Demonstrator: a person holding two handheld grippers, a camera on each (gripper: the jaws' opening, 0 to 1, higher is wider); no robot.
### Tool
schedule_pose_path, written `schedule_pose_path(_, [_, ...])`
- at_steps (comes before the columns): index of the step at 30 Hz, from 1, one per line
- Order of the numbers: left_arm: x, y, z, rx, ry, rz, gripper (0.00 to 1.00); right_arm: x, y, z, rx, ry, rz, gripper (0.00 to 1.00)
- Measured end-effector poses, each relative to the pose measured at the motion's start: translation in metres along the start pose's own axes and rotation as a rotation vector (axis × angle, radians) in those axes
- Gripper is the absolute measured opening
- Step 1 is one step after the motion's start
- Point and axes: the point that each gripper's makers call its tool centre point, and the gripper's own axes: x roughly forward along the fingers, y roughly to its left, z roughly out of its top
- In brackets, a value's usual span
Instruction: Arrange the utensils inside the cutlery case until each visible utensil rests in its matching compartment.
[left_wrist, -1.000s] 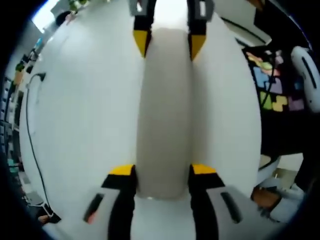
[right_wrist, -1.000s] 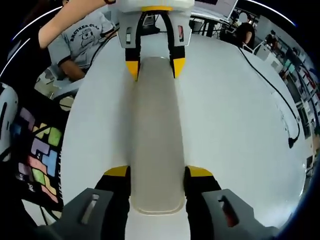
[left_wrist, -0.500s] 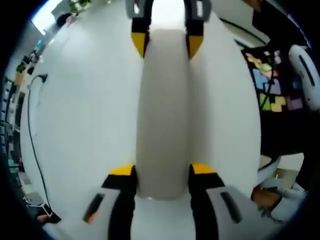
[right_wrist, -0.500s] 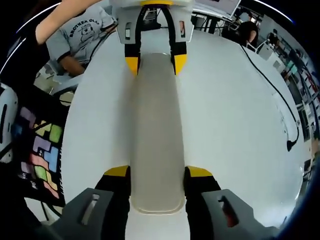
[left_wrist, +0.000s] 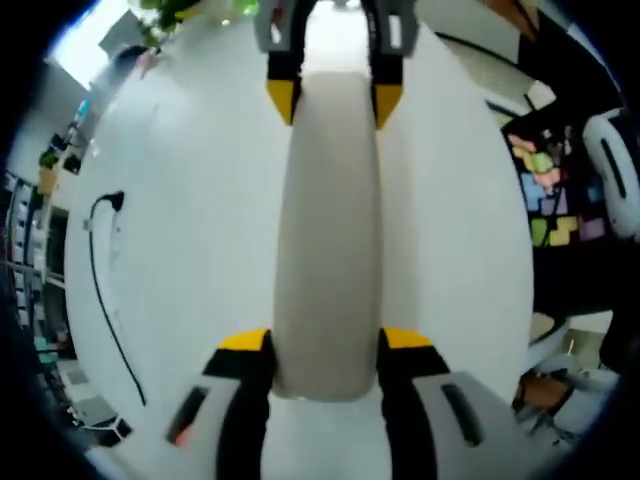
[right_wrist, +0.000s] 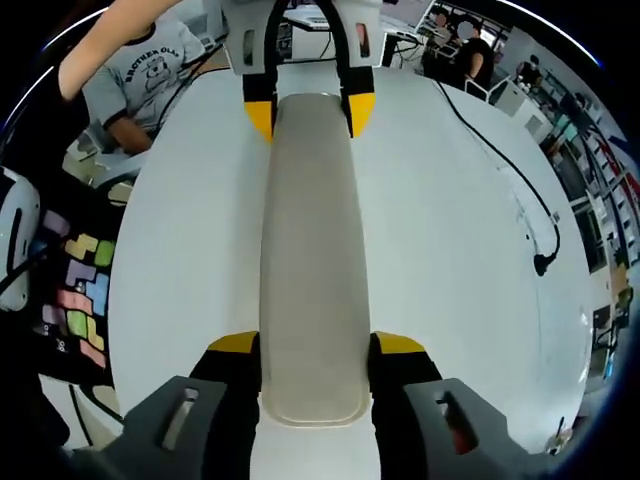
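While both grippers, left gripper (left_wrist: 325, 352) and right gripper (right_wrist: 314, 345), stay clamped on the closed cutlery case (right_wrist: 308, 250), it lifts higher off the table (right_wrist: 450, 260); opening remains.

The left gripper view looks down steeply and from close by along the length of the cutlery case (left_wrist: 327, 230), with the far end of the case held between the right gripper (left_wrist: 333, 100) at the view's top and the white table (left_wrist: 180, 260) spreading out on either side of the case. The right gripper view faces the opposite way along the same cutlery case (right_wrist: 308, 250), just as near, meeting the left gripper (right_wrist: 305, 112) at the case's far end. Both views share the case, the white table (right_wrist: 450, 270), the black cable (left_wrist: 105, 290) lying on it (right_wrist: 500, 160) and the coloured block puzzle (left_wrist: 545, 190) beyond the table edge (right_wrist: 75, 305).
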Motion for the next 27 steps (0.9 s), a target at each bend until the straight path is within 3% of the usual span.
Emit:
schedule_pose_path(5, [0.017,0.014,0.007,-0.009,-0.025,-0.013,0.43,0.000,-0.017,-0.009,-0.011,0.036,-0.006,0.43])
schedule_pose_path(9, [0.024,0.022,0.010,-0.014,-0.011,-0.012,0.43,0.003,-0.028,-0.011,-0.012,0.045,-0.011,0.43])
schedule_pose_path(15, [0.028,0.029,0.008,-0.007,0.022,-0.018,0.43,0.015,-0.034,-0.017,-0.003,0.051,0.002,0.43])
schedule_pose_path(27, [0.041,0.028,0.007,-0.036,0.019,-0.068,0.43,0.026,-0.036,-0.023,-0.004,0.061,0.046,0.44])
